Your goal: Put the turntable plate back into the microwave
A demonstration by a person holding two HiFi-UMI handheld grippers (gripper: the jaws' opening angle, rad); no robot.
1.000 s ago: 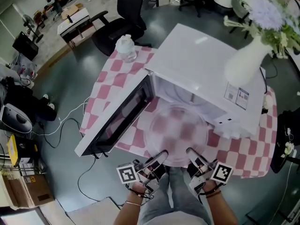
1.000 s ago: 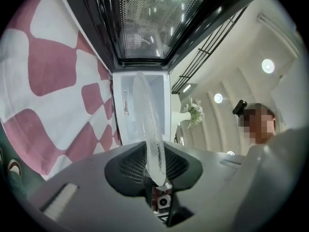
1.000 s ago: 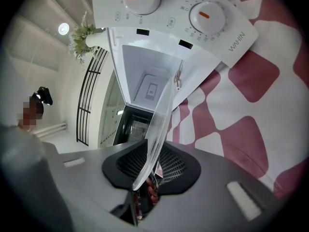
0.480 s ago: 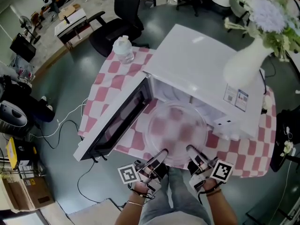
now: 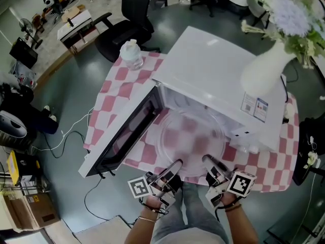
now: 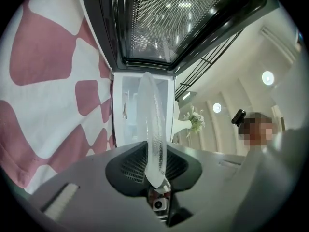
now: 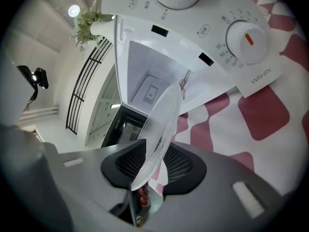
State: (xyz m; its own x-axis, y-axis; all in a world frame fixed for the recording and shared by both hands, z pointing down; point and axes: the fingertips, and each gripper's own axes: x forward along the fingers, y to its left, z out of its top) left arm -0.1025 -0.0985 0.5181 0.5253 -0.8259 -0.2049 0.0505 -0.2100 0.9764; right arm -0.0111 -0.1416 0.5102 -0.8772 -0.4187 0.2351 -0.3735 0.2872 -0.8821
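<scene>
Clear round glass turntable plate (image 5: 190, 141) hanging roughly level at mouth of white microwave oven (image 5: 218, 75), near edge over pink-and-white checked tablecloth (image 5: 114, 93). Dark-windowed microwave door (image 5: 127, 131) standing wide open on left. Left gripper (image 6: 154, 164) pinching plate's near rim, fingers narrow. Right gripper (image 7: 153, 167): jaws have just been opening, rim sitting tilted and slack between pads, gap showing on one side.
</scene>
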